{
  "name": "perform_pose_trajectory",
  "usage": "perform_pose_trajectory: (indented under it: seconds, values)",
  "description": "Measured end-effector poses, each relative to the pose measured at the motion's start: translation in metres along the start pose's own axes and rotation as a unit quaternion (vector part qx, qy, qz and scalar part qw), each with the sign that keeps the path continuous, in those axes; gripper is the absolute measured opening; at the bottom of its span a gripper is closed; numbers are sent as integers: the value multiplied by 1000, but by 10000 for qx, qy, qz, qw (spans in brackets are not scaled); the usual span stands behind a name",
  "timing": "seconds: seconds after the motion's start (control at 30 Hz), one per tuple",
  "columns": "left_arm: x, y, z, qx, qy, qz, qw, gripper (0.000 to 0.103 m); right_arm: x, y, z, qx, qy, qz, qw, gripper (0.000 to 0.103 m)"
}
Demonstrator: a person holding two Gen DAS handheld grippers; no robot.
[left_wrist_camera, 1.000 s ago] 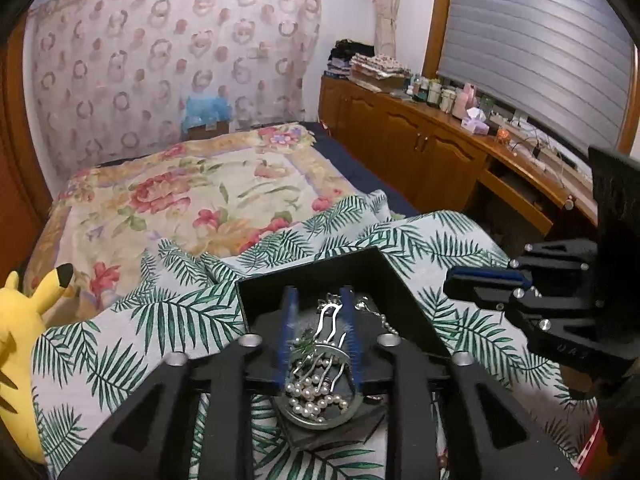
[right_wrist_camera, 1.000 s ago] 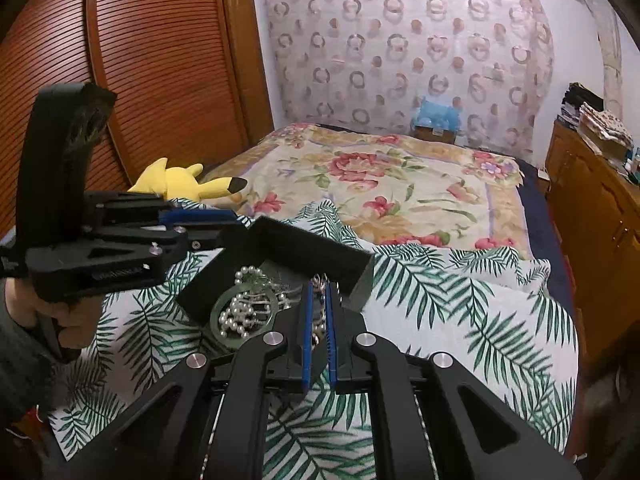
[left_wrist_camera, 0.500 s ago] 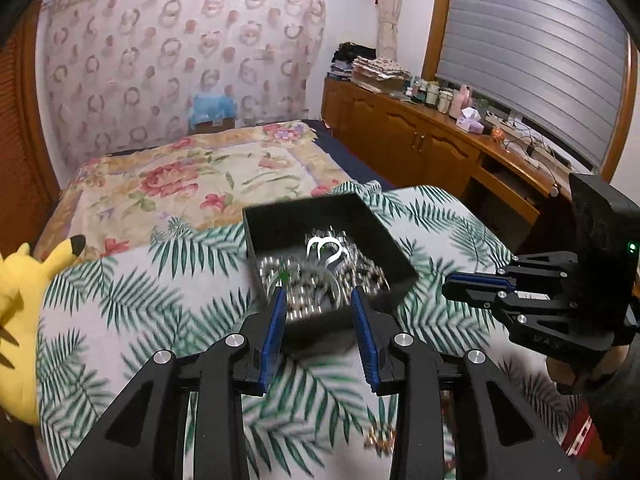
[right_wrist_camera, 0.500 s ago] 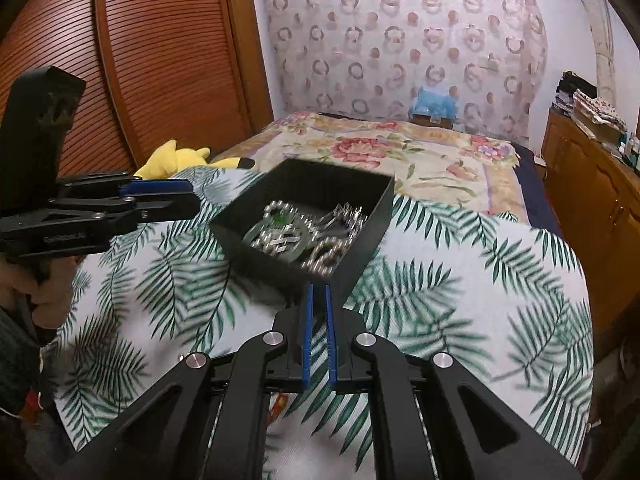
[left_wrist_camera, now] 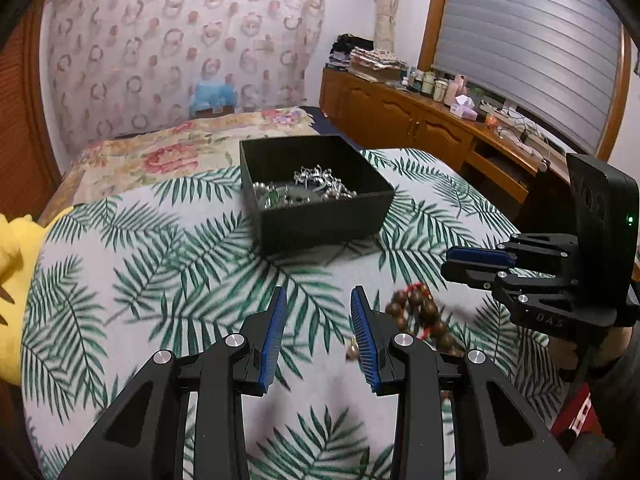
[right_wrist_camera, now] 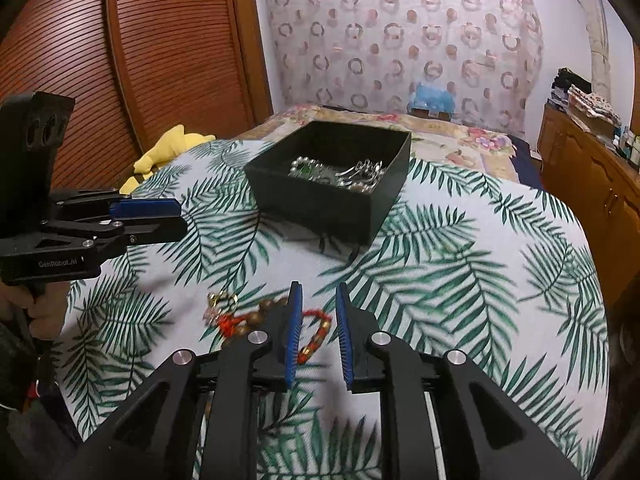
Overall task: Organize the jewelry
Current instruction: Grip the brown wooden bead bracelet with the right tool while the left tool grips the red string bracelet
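A black open box (left_wrist_camera: 320, 224) (right_wrist_camera: 320, 204) sits on the leaf-print cloth (left_wrist_camera: 160, 264), with silver and pearl jewelry (left_wrist_camera: 312, 188) (right_wrist_camera: 340, 172) piled inside. Nearer to me, a wooden bead bracelet (left_wrist_camera: 420, 316) (right_wrist_camera: 260, 314) with red cord lies on the cloth, a small gold ring (right_wrist_camera: 222, 300) beside it. My left gripper (left_wrist_camera: 318, 292) (right_wrist_camera: 182, 216) hangs open and empty, left of the beads. My right gripper (right_wrist_camera: 318, 288) (left_wrist_camera: 448, 264) is over a red and gold strand (right_wrist_camera: 316, 332). Its jaws are opening and the pads do not touch the strand.
A yellow plush toy (left_wrist_camera: 16, 280) (right_wrist_camera: 172, 148) lies at the cloth's left edge. The floral bedspread (left_wrist_camera: 180, 152) stretches behind the box. Wooden cabinets (left_wrist_camera: 400, 120) with bottles line the right side, and a slatted wardrobe (right_wrist_camera: 160, 60) stands on the left.
Both grippers drew back from the box, which now sits farther off. The left gripper let a pearl piece go into the box. The right gripper went from shut to parted. The bead bracelet came into view.
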State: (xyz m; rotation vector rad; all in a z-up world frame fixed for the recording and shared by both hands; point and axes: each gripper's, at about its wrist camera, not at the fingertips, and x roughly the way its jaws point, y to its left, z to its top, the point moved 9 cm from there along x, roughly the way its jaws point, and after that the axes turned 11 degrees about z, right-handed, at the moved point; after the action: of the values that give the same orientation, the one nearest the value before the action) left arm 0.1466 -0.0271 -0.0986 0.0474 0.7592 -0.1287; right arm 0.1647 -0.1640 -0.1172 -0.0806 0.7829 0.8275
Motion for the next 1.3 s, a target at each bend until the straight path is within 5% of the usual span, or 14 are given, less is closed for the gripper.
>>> perform_pose_trajectory:
  seconds: [0.67,0.87,0.97,1.03,1.3]
  values:
    - [-31,-4,-32,8,-110,-4,9999,31,7,29,-41,152,389,53,9991,20]
    - [-30,-9,-36,23,-73,-32,10000,31,17,27,-49,140,593,-128,9981,29]
    - [-27,-12,-38,56,-31,-31,10000,31,17,26,-50,137,580,-102,9982,28]
    - [-23,-14,-39,63,7,-42,10000,31,16,26,-51,90,581,-126,9982,15]
    - [-7,-20,-36,148,157,-109,9997,31,-17,16,-32,83,67,-176,9998,15]
